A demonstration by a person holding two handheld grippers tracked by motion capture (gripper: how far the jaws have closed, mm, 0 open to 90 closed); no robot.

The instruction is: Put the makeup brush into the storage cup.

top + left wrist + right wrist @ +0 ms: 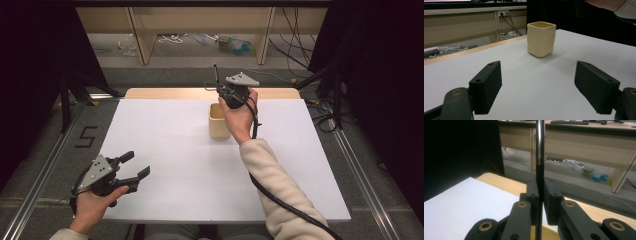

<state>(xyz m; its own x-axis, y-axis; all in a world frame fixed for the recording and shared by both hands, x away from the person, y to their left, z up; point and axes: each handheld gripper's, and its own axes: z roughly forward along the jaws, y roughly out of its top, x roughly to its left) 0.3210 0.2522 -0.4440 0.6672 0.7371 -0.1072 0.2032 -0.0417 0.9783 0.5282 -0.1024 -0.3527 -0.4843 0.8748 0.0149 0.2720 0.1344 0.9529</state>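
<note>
The white counter [165, 150] takes up the middle of the high view, and the cream square cup [218, 121] stands upright on it just above the frame's centre. At the lower left the left gripper [134, 172] hovers with its fingers [486, 86] spread wide and nothing between them. Directly above the cup, the right gripper [216, 86] has its fingers [532, 195] pressed together, pinching a thin dark rod [539, 170] that stands upright.

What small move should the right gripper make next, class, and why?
Probably lower the pen straight down into the cup. The right gripper is shut on the upright pen and is held just above the cup's open top, while the left gripper waits open, well away from it.
</note>
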